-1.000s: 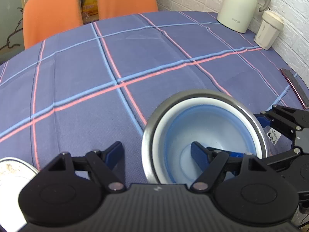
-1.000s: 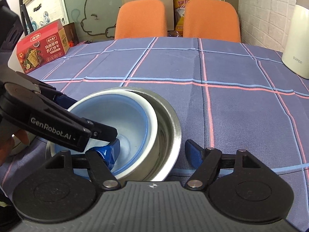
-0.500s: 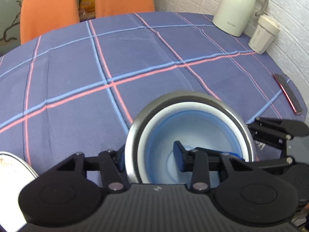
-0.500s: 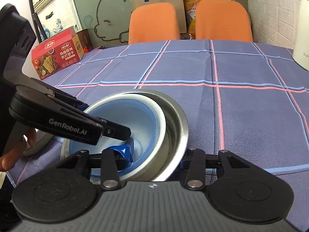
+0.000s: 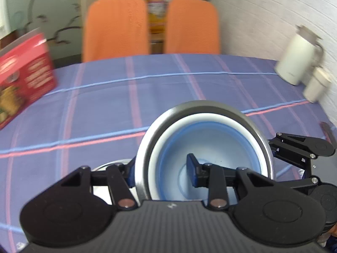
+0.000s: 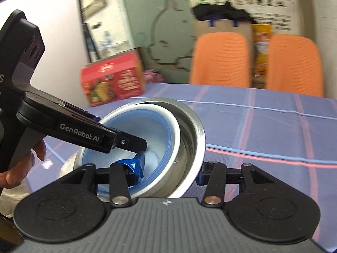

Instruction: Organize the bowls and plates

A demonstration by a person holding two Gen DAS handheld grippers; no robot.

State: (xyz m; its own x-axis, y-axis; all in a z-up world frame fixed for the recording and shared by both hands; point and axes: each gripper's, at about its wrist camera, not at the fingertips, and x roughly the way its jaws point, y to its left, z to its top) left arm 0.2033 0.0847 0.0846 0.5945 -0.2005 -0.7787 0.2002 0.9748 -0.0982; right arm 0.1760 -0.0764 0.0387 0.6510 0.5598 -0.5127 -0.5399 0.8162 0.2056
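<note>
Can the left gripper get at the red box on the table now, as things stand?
Probably not. The left gripper is shut on the wall of the stacked bowls, which the right gripper grips too. The red box stands far off across bare tablecloth, so nothing else blocks it.

Dining room: clothed table (image 5: pixel 189 88), orange chairs (image 5: pixel 114 25), thermos jug (image 5: pixel 294 61).

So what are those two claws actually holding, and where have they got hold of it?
A blue bowl nested in a steel bowl. The left gripper and right gripper have just closed on opposite sides of the rims, one finger inside, one outside.
</note>
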